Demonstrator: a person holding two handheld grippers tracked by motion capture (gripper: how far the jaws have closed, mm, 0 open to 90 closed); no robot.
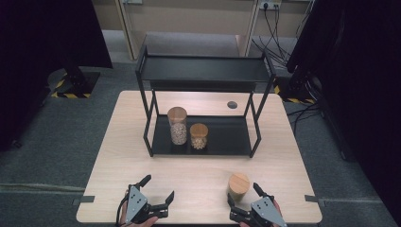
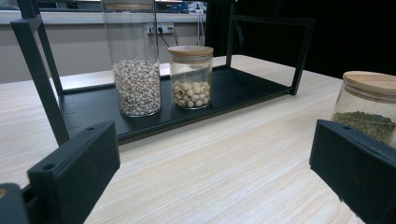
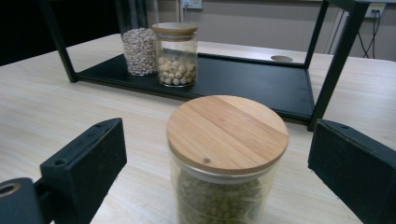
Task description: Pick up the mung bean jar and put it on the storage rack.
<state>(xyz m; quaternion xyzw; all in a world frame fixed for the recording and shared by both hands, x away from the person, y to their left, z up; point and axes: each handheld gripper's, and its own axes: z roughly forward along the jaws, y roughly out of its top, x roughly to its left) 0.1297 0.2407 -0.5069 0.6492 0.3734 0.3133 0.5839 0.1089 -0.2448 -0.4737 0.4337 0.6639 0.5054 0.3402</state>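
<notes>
A glass jar of green beans with a wooden lid [image 1: 238,186] [image 3: 227,158] [image 2: 369,105] stands on the table near the front right. My right gripper [image 1: 243,193] [image 3: 215,163] is open, its jaws on either side of that jar without touching it. My left gripper [image 1: 159,187] [image 2: 210,172] is open over bare table at the front left, nothing between its jaws. On the lower shelf of a black metal rack [image 1: 236,139] [image 2: 243,88] [image 3: 261,84] stand a tall jar of small grains [image 1: 178,125] [image 2: 137,86] [image 3: 138,50] and a shorter jar of pale round seeds [image 1: 198,136] [image 2: 190,77] [image 3: 176,55].
The rack's upper shelf [image 1: 203,70] holds nothing. A round cable hole [image 1: 232,104] [image 3: 281,58] sits in the wooden table [image 1: 198,175] behind the rack. Dark curtains and stands flank the table, and cables hang at the back right [image 1: 274,28].
</notes>
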